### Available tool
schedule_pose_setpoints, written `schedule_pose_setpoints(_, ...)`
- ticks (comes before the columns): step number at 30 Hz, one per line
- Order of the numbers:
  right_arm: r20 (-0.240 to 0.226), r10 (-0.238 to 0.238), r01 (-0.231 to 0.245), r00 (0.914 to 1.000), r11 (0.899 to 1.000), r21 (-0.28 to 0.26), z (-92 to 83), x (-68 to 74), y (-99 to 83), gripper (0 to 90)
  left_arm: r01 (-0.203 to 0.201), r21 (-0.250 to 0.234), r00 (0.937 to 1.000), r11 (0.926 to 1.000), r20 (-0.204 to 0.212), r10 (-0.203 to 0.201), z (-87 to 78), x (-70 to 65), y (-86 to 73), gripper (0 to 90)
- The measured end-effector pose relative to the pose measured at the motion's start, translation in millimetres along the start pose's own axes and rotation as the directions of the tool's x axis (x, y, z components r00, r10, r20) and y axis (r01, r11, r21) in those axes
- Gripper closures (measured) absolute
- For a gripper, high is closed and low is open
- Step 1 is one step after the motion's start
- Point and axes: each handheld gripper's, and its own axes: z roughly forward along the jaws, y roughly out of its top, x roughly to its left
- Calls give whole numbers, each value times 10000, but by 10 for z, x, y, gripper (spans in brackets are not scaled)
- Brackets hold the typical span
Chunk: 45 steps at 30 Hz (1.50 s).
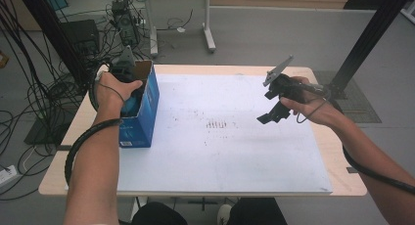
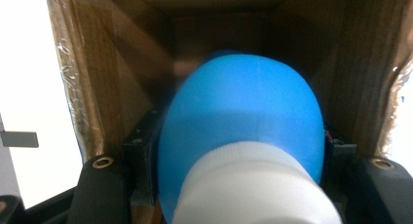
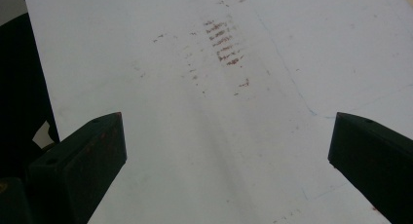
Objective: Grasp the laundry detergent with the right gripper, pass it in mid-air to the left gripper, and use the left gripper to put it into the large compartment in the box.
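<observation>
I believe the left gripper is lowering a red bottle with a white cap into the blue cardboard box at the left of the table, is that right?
Not quite: the bottle is blue, not red, as the left gripper view shows. The rest stands: it has a white cap, and the left gripper holds it inside the blue cardboard box at the left of the table.

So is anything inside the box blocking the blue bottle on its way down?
Nothing visible does. The left gripper holds the blue bottle inside the cardboard box; the dim space ahead looks empty, though its bottom is hard to see.

Stained white sheet (image 1: 235, 137) on table (image 1: 337, 156)
</observation>
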Motion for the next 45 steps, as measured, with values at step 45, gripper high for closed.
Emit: schedule_pose_setpoints(45,196,-13,13,9998,10000,-17,-83,-14,3,3,31,-160,10000,9999,-63,-32,12,-20,17,359)
